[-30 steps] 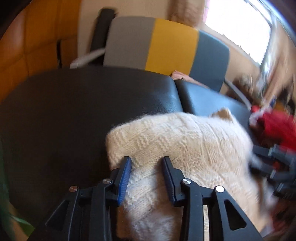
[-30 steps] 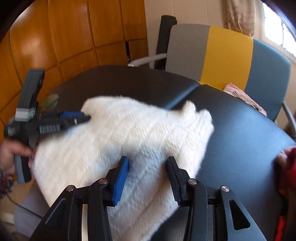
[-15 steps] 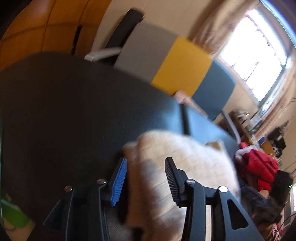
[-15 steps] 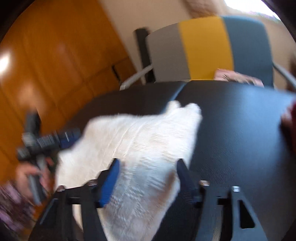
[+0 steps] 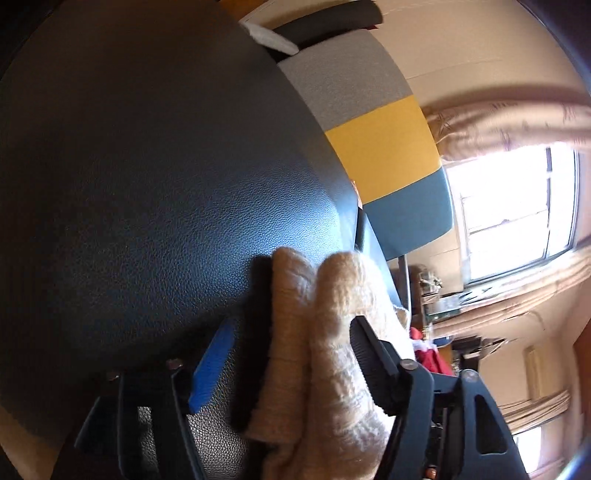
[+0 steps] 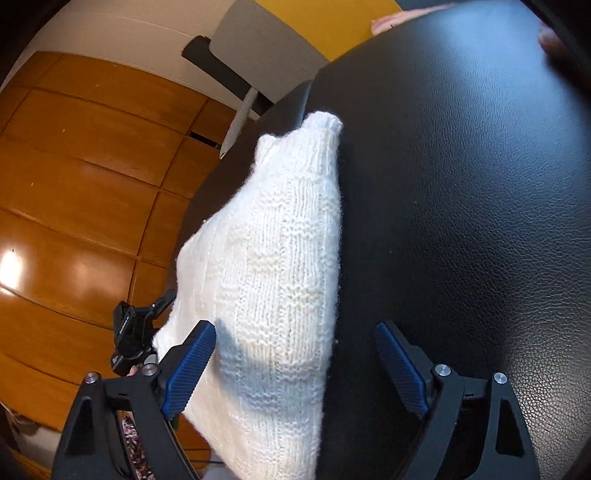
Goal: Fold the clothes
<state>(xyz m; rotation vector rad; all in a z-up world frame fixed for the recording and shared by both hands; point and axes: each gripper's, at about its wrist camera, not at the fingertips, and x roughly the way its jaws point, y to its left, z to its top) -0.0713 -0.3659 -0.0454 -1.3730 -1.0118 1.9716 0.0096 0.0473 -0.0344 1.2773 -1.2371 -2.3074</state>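
Note:
A cream knitted sweater [image 6: 280, 266] lies folded on the black leather surface [image 6: 461, 184]. In the right wrist view it sits between the fingers of my right gripper [image 6: 295, 369], close to the left blue pad [image 6: 192, 365] and clear of the right one. These jaws are opening. In the left wrist view the doubled edge of the sweater [image 5: 314, 332] stands between the fingers of my left gripper [image 5: 291, 350], whose jaws are also opening. Its blue pad [image 5: 210, 369] is well off the knit. The left gripper [image 6: 136, 332] also shows at the sweater's far side.
A chair with a grey, yellow and blue back [image 5: 380, 147] stands behind the black surface. Beside it are a bright window [image 5: 517, 210] and a red garment [image 5: 428, 354]. Orange wooden panelling [image 6: 74, 184] is on the other side. A pink cloth [image 6: 402, 18] lies by the chair.
Both grippers have rolled, sunk towards the black surface and spread their jaws wide. The sweater, earlier pinched in both, now rests loose between the fingers.

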